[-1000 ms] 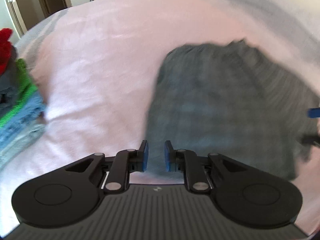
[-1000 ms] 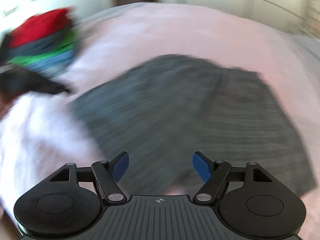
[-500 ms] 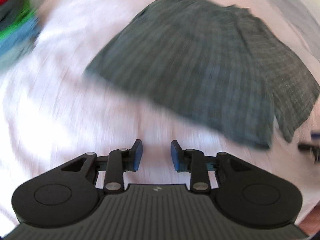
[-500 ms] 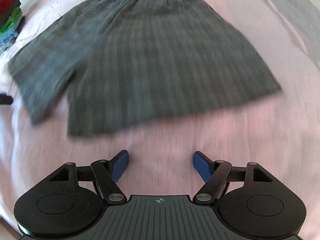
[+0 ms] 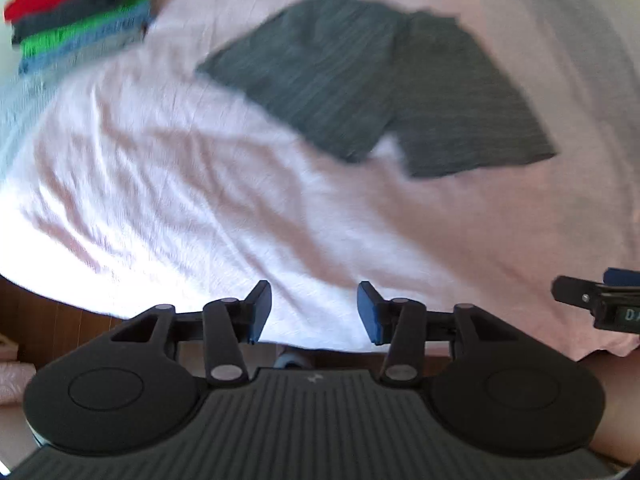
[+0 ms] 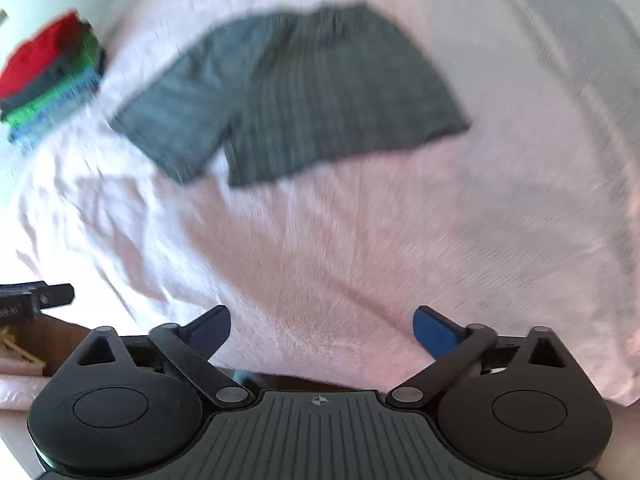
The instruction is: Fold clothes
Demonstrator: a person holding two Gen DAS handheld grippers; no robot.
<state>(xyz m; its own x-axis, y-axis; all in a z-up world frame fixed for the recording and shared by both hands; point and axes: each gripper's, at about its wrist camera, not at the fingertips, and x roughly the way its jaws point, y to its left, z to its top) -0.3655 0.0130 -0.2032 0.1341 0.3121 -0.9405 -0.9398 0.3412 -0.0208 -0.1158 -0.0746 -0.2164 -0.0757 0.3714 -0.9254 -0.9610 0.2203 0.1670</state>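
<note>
Grey checked shorts lie spread flat on the pale pink bed sheet, legs toward me. My left gripper hangs over the bed's near edge, well short of the shorts; its jaws are opening with nothing between them. My right gripper also hovers above the near edge, its jaws opening wide and empty. Each gripper's tip shows at the side of the other view: the right gripper, the left gripper.
A stack of folded clothes, red on top, then dark, green and blue, sits at the bed's far left. Wooden floor shows beyond the bed's near edge. A person's arm is at the lower right.
Both grippers pulled back and up from the shorts toward the bed's near edge, so the shorts now look smaller and farther. Both sets of jaws spread wider.
</note>
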